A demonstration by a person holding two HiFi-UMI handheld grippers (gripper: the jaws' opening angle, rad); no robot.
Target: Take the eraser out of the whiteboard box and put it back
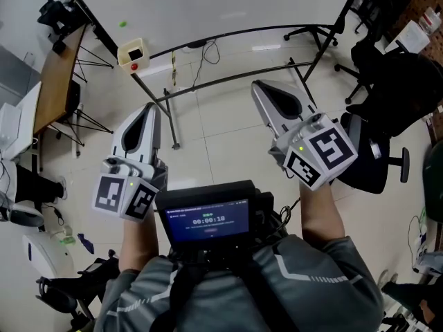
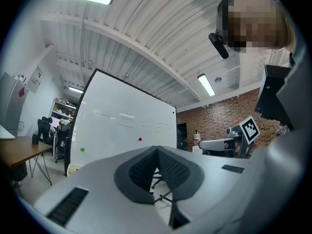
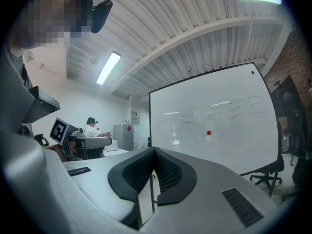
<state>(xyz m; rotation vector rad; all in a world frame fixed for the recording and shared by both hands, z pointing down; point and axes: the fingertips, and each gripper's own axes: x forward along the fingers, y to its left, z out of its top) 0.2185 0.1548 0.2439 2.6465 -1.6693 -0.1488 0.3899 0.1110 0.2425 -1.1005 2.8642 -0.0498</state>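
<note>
A small cream whiteboard box [image 1: 133, 54] hangs at the lower left corner of the whiteboard [image 1: 228, 2], and something red shows in its open top. I cannot make out the eraser itself. The box also shows as a pale shape [image 2: 73, 167] in the left gripper view. My left gripper [image 1: 148, 111] points toward the board, below and right of the box and well short of it. Its jaws meet at the tip with nothing between them [image 2: 157, 150]. My right gripper [image 1: 260, 88] is further right, also shut and empty [image 3: 154, 151].
The board's black stand legs [image 1: 235, 81] cross the floor ahead of both grippers. A wooden desk [image 1: 59, 75] stands at the left and office chairs [image 1: 387, 102] at the right. A seated person [image 3: 91, 128] is far off. A small screen [image 1: 208, 220] sits at my chest.
</note>
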